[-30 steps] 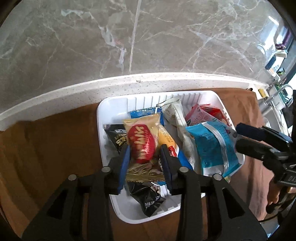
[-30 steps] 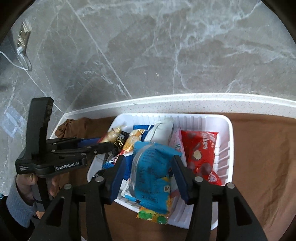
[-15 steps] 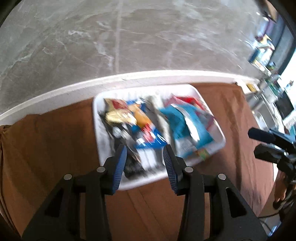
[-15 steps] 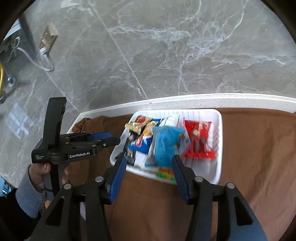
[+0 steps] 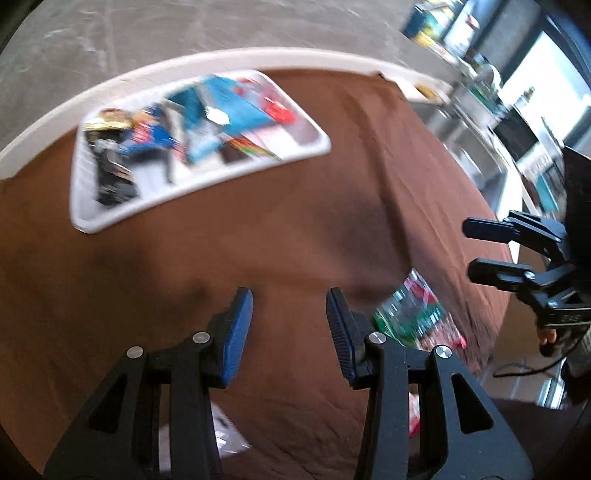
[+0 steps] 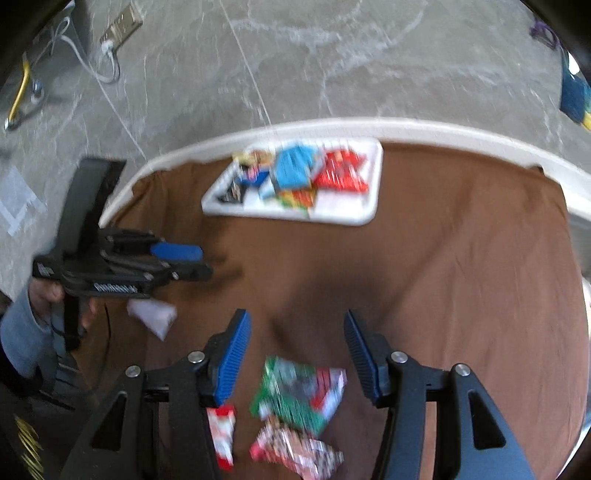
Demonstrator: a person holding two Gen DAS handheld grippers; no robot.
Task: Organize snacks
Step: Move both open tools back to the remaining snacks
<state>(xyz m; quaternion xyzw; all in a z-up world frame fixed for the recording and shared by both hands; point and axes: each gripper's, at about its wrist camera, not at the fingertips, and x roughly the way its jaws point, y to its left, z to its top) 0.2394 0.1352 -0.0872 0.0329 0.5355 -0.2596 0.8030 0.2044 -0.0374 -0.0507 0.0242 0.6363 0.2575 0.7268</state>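
Both hand-held grippers pulled back from tray, empty.

The left gripper hangs with jaws apart and nothing between them, above the brown cloth. Beyond it, near the cloth's far edge, sits the white tray, blurred, full of snack packets. A green packet lies on the cloth just right of the gripper, and the right gripper shows farther right, also parted.

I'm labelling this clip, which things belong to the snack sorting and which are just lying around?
Job:
white plastic tray of snacks
green and red packet
pink speckled packet
small red and white packet
pale packet

Lying about:
brown tablecloth
white wall socket
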